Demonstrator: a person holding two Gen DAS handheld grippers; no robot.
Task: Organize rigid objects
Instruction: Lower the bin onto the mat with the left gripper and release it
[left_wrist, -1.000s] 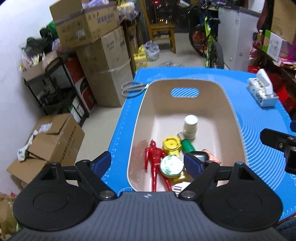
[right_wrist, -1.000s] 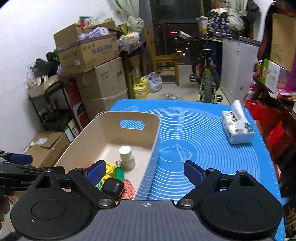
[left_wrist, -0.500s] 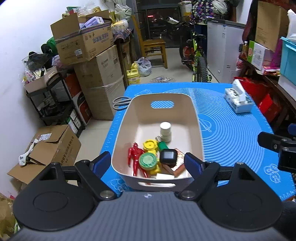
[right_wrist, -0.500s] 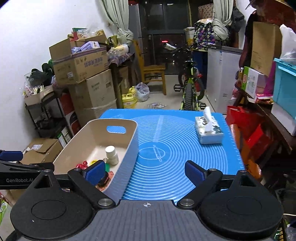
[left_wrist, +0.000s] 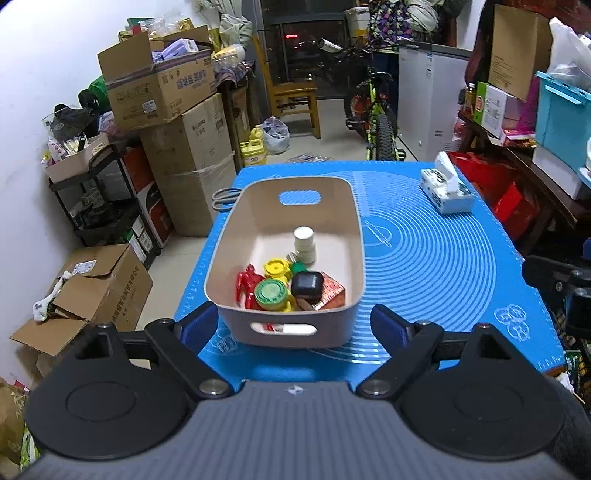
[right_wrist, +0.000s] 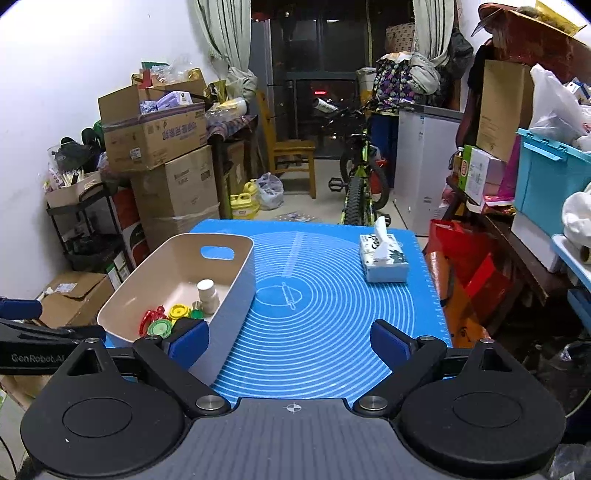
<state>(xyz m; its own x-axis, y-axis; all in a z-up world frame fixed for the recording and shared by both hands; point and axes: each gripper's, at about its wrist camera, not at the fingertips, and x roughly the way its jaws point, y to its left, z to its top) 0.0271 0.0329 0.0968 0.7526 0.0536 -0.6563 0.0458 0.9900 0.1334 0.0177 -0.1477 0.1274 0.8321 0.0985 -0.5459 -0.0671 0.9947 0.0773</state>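
A beige bin (left_wrist: 354, 236) stands on the left of the blue mat (left_wrist: 424, 258); it also shows in the right wrist view (right_wrist: 236, 280). Inside lie a red figure (left_wrist: 245, 286), a green round lid (left_wrist: 271, 293), a yellow cap (left_wrist: 276, 267), a black case (left_wrist: 306, 284), a white bottle (left_wrist: 304, 245) and a red box (left_wrist: 330, 291). My left gripper (left_wrist: 293, 326) is open and empty, in front of the bin's near wall. My right gripper (right_wrist: 290, 341) is open and empty over the mat, right of the bin.
A tissue box (left_wrist: 447, 192) sits at the mat's far right, also in the right wrist view (right_wrist: 384, 258). Scissors (left_wrist: 223, 195) lie left of the bin's far end. Cardboard boxes (left_wrist: 184, 147) stand on the floor to the left, red bags (right_wrist: 465, 266) to the right.
Both grippers have pulled back and up from the bin; the bin and mat look smaller and farther. Both stay open. The bin's contents have not moved.
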